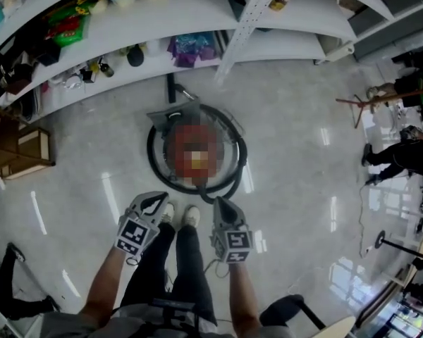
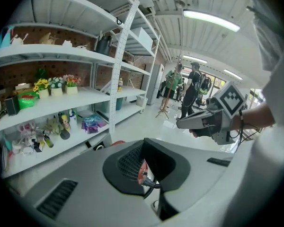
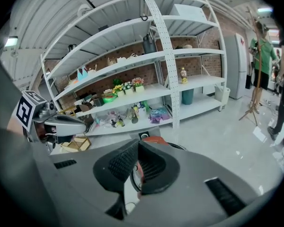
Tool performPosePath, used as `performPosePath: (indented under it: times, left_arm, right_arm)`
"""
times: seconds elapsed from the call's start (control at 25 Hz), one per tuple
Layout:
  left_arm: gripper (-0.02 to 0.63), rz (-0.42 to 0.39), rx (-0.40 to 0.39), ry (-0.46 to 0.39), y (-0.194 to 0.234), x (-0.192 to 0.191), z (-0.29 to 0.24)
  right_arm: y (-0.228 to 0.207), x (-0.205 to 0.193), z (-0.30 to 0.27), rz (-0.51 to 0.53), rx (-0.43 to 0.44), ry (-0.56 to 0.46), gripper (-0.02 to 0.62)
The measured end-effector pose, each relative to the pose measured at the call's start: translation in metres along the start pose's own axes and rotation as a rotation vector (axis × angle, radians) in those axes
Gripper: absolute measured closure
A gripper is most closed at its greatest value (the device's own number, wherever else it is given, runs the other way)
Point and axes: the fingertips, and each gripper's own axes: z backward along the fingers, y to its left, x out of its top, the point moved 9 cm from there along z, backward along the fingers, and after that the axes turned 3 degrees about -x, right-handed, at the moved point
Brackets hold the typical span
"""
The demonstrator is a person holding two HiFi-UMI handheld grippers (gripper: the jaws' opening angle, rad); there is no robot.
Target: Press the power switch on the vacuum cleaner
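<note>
The vacuum cleaner (image 1: 173, 117) stands on the pale floor just ahead of my feet, ringed by its black hose (image 1: 154, 162); a mosaic patch hides most of its body, so no switch shows. My left gripper (image 1: 156, 203) hangs above the floor at the machine's near left, and my right gripper (image 1: 222, 207) hangs at its near right. In the left gripper view the pads (image 2: 128, 163) are together and empty, with a red part of the vacuum (image 2: 142, 170) behind them. The right gripper view shows closed, empty pads (image 3: 124, 161) and the vacuum's red top (image 3: 152, 139).
White shelving (image 1: 197, 13) with flowers, bottles and toys runs along the far side. A wooden crate (image 1: 17, 150) sits at left. A person (image 1: 402, 157) and a coat stand (image 1: 370, 101) are at right, a black stool (image 1: 289, 308) near right. My white shoes (image 1: 180, 215) are just short of the hose.
</note>
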Motion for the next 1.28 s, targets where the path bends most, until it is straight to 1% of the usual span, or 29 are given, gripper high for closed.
performPosePath:
  times: [0.12, 0.32, 0.4, 0.56, 0.72, 0.8, 0.92, 1.12, 1.28]
  left_arm:
    - [0.600, 0.011, 0.010, 0.017, 0.002, -0.020, -0.012]
    - [0.600, 0.081, 0.026, 0.011, 0.009, -0.047, -0.029]
    - [0.600, 0.108, 0.034, 0.005, 0.012, -0.058, -0.036]
    - [0.600, 0.137, 0.056, 0.007, 0.018, -0.083, -0.050]
    - [0.600, 0.233, 0.055, -0.025, 0.023, -0.105, -0.059]
    - [0.600, 0.256, 0.063, -0.028, 0.026, -0.116, -0.063]
    - [0.600, 0.254, 0.073, -0.017, 0.028, -0.132, -0.072]
    - [0.600, 0.224, 0.084, -0.005, 0.033, -0.151, -0.083]
    - [0.600, 0.226, 0.102, 0.003, 0.034, -0.158, -0.088]
  right_arm:
    - [-0.005, -0.017, -0.016, -0.011, 0.018, 0.023, 0.583]
    - [-0.010, -0.034, -0.043, 0.060, 0.027, 0.045, 0.583]
    - [-0.012, -0.043, -0.053, 0.065, 0.040, 0.054, 0.583]
    - [-0.016, -0.064, -0.074, 0.073, 0.056, 0.073, 0.583]
    - [-0.021, -0.083, -0.091, 0.077, 0.063, 0.084, 0.583]
    - [-0.024, -0.092, -0.098, 0.080, 0.066, 0.087, 0.583]
    - [-0.030, -0.106, -0.107, 0.086, 0.064, 0.094, 0.583]
    - [-0.040, -0.123, -0.123, 0.076, 0.062, 0.101, 0.583]
    - [-0.047, -0.131, -0.135, 0.058, 0.065, 0.106, 0.583]
